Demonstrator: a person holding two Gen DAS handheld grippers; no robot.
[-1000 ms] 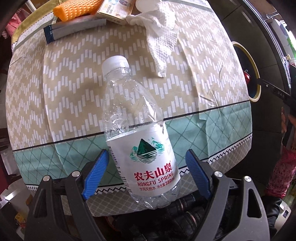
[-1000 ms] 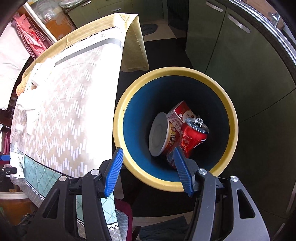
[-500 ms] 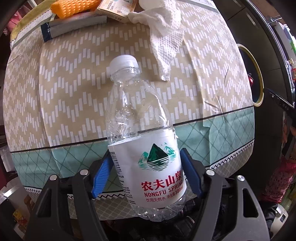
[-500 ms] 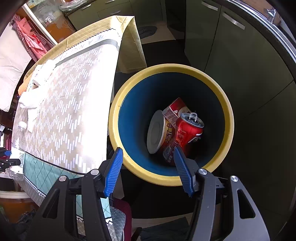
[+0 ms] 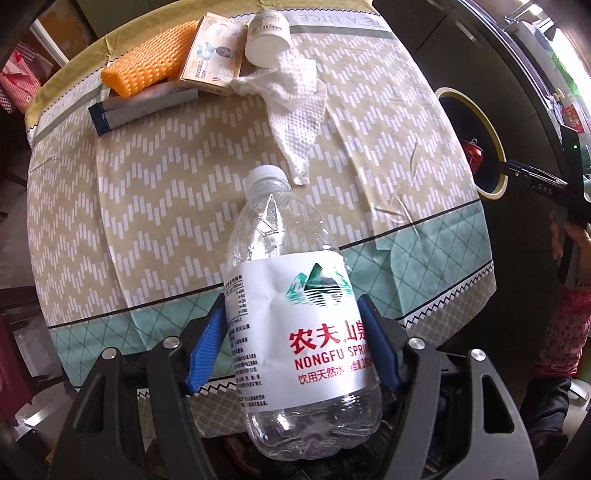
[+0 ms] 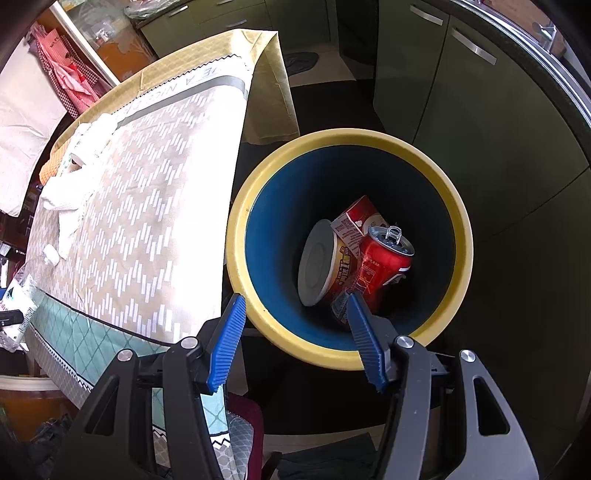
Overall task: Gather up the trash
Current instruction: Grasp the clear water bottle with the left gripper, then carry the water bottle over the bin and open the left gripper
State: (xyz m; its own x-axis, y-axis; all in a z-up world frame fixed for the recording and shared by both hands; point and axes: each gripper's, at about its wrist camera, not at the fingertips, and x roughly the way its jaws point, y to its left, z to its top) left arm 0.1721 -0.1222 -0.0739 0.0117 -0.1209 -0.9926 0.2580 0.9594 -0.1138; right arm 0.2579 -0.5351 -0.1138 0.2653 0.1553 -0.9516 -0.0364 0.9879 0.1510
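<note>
A clear plastic water bottle with a white label and white cap sits between the blue pads of my left gripper. The jaws are closing, the pads press on its creased label, and it hangs above the patterned tablecloth. The same bottle shows at the left edge of the right wrist view. My right gripper stands open and empty over the near rim of a yellow-rimmed blue bin. Inside the bin lie a red can, a red carton and a paper cup.
At the table's far end lie a crumpled white tissue, an orange sponge, a flat box, a small white container and a grey wrapper. Green cabinets stand behind the bin. A person's hand shows at right.
My left gripper's pads have closed onto the bottle's label and lifted it off the cloth; more of the table shows now. The right gripper holds its place above the bin.
</note>
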